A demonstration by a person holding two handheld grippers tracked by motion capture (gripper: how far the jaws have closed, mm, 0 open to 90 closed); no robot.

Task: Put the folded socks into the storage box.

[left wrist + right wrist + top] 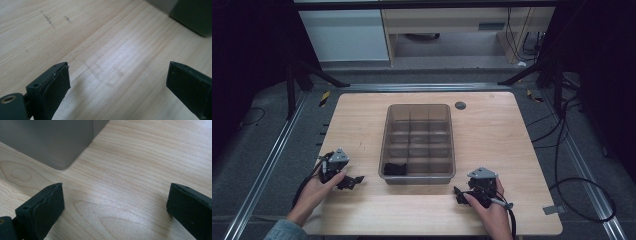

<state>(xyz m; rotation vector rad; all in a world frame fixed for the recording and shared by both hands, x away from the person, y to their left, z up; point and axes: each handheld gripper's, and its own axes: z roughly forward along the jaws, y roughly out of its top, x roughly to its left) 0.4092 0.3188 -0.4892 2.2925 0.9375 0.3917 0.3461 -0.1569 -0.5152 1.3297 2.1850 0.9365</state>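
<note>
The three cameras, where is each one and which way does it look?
High view: above the table, looking forward and down; both hands with the left gripper and right gripper show.
Left gripper view: on the left gripper, facing bare wood and the box corner; open jaws show.
Right gripper view: on the right gripper, same.
Shared: the divided box, its corner, and the table.

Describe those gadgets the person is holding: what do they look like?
Each hand holds a black gripper: the left gripper and right gripper are both topped by a grey three-cornered plate. Each has two flat black jaws and a trailing dark cable. A grey-blue sleeve covers the left forearm.
</note>
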